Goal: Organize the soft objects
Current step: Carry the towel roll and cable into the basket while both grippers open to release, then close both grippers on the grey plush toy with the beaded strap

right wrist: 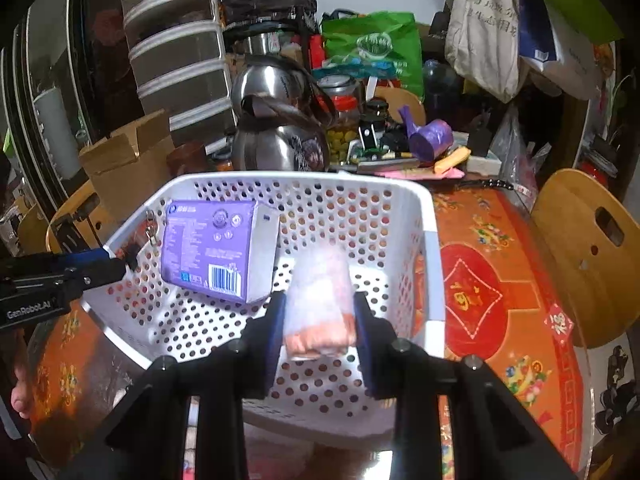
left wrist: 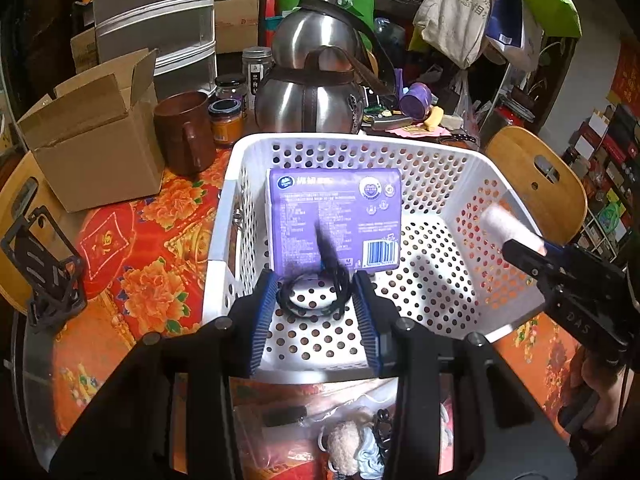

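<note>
Ahead of both sets of jaws the white perforated basket (left wrist: 436, 184) stands open at the top, and its floor right of the purple packet (left wrist: 334, 216) lies bare — the packet leans against the far-left wall and fills that corner. Beyond the far rim the way is blocked by a steel kettle (left wrist: 310, 96), a brown mug (left wrist: 185, 132), jars (left wrist: 226, 120) and a cardboard box (left wrist: 94, 140) to the left. Right of the right jaws the red patterned bench (right wrist: 492, 292) is free up to a wooden chair back (right wrist: 588, 252).
</note>
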